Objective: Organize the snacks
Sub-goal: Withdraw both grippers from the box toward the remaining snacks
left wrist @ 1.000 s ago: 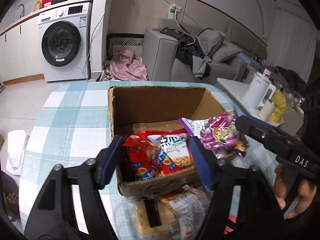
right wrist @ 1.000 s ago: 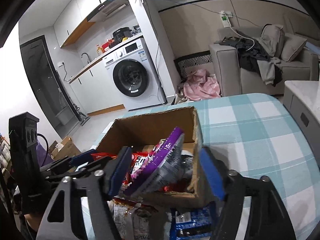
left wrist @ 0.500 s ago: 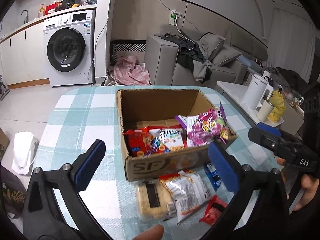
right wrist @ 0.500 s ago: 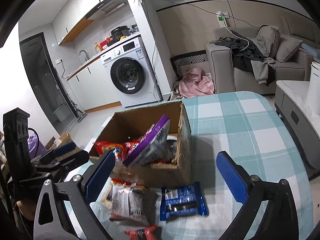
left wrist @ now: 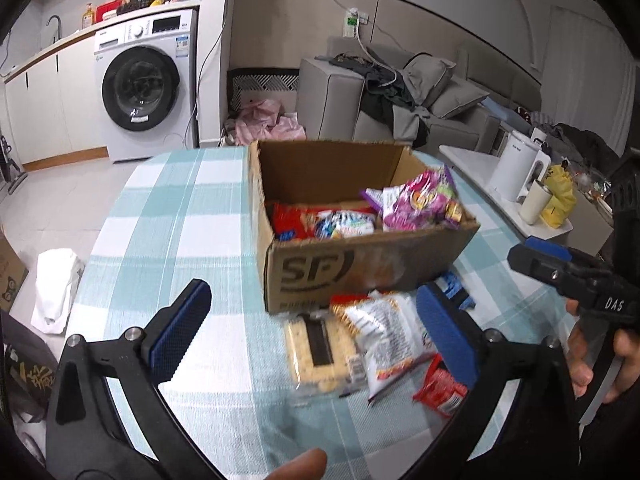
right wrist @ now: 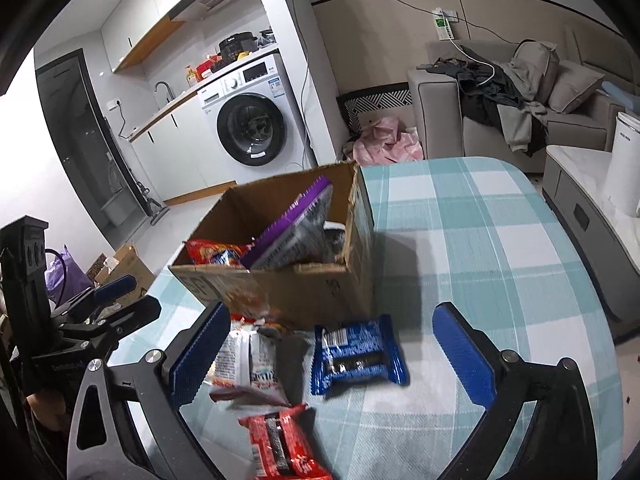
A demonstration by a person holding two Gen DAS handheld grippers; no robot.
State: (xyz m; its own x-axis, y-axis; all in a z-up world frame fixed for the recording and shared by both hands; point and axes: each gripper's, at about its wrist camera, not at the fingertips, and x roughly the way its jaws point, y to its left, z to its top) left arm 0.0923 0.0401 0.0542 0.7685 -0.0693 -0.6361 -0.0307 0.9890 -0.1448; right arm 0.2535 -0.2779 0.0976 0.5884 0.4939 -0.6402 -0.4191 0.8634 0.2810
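The cardboard box (left wrist: 360,268), holding red and purple snack packets, is seen on the checked worktop (right wrist: 500,248) with loose packets before it, while both grippers' fingers, just opened, are spread wide with nothing gripped.

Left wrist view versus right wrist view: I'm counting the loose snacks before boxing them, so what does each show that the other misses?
Only the left wrist view shows the pale cracker pack lying in front of the cardboard box, and the purple bag's printed front.

Only the right wrist view shows the whole blue cookie pack and the red bar's full wrapper.

Both show the box holding snacks, the white noodle bag, the checked tablecloth, and open jaws with nothing between them.
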